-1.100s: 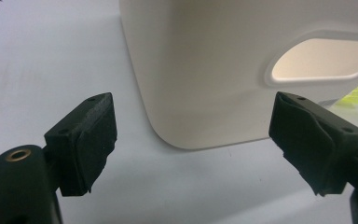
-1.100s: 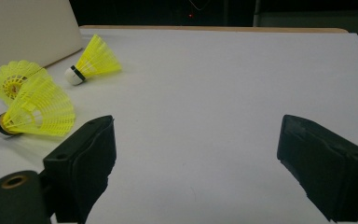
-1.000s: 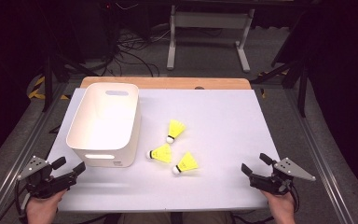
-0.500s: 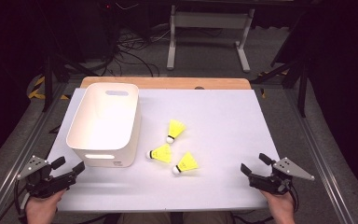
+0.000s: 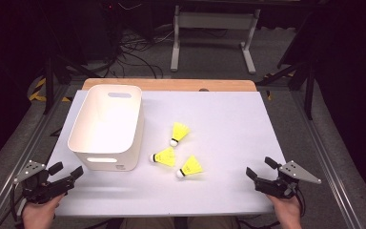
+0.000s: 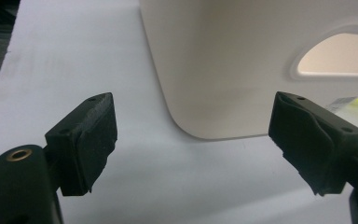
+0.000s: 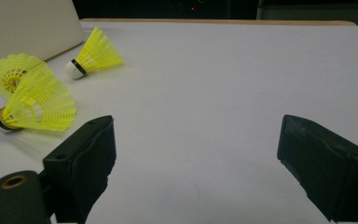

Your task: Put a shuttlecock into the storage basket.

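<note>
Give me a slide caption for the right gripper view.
Open right hand-held gripper faces three yellow shuttlecocks lying on the white table beside a cream bin.

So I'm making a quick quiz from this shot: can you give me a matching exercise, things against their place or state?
Things:
1. white bin
2. shuttlecocks
3. left gripper
4. right gripper

Descriptions:
A. yellow, lying on the table just right of the bin
B. open at the table's near right corner
C. empty, upright on the table's left side
D. open, just before the bin's near wall

Pairs: 1-C, 2-A, 3-D, 4-B
</note>
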